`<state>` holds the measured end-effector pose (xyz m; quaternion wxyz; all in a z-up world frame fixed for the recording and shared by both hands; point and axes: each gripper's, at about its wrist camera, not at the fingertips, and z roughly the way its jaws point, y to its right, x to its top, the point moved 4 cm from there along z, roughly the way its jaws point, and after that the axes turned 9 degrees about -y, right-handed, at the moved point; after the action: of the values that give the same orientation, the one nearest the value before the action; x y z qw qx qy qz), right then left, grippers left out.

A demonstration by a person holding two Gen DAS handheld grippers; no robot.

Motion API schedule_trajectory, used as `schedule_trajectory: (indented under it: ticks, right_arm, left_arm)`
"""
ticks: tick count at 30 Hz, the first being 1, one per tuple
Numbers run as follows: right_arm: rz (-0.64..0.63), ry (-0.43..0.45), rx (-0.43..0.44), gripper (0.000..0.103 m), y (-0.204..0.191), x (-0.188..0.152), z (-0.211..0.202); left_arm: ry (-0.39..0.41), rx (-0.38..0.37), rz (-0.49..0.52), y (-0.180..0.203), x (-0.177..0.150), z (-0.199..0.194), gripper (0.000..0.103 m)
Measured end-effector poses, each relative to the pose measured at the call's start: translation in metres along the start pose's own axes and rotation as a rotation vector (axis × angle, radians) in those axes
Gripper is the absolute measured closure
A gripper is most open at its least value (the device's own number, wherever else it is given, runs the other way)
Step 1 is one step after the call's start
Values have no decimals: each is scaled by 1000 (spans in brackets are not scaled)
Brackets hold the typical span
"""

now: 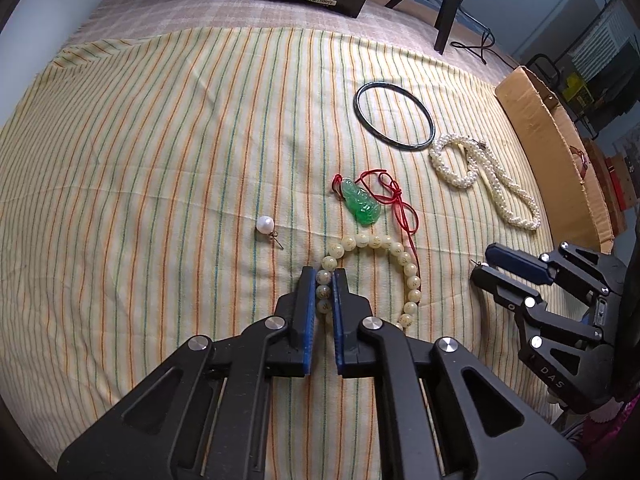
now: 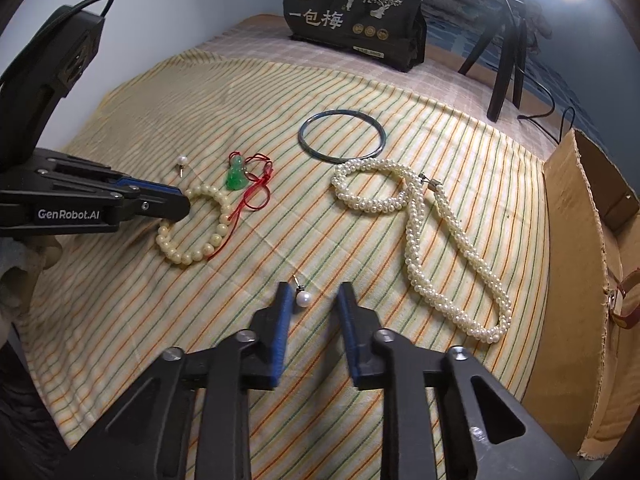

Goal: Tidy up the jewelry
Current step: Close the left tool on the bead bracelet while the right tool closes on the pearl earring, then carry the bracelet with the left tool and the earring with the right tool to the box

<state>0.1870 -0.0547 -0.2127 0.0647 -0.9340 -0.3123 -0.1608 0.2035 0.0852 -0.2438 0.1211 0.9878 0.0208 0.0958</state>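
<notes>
Jewelry lies on a striped cloth (image 1: 160, 140). My left gripper (image 1: 324, 276) is shut on the cream bead bracelet (image 1: 376, 242), which rests on the cloth; it also shows in the right wrist view (image 2: 192, 256). My right gripper (image 2: 314, 292) is open, its fingers either side of a pearl earring (image 2: 303, 299) lying close to the left finger. A second pearl earring (image 1: 266, 225) lies to the left. A green jade pendant on red cord (image 1: 360, 202), a dark bangle (image 1: 394, 114) and a white pearl necklace (image 1: 492, 176) lie beyond.
A cardboard box (image 2: 580, 216) stands along the cloth's right edge, something red inside. A black snack bag (image 2: 356, 16) stands at the back. A black tripod (image 2: 504, 76) and cables are at the back right.
</notes>
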Motion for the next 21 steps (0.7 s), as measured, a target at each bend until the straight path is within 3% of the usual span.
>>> schedule_trajectory:
  ticks: [4, 21]
  right_arm:
    - [-5, -2, 1, 96, -2, -1, -2]
    - [35, 49, 26, 96, 5, -4, -33]
  left_arm:
    - [2, 7, 6, 1, 0, -2, 97]
    - [123, -96, 27, 30, 5, -62, 98]
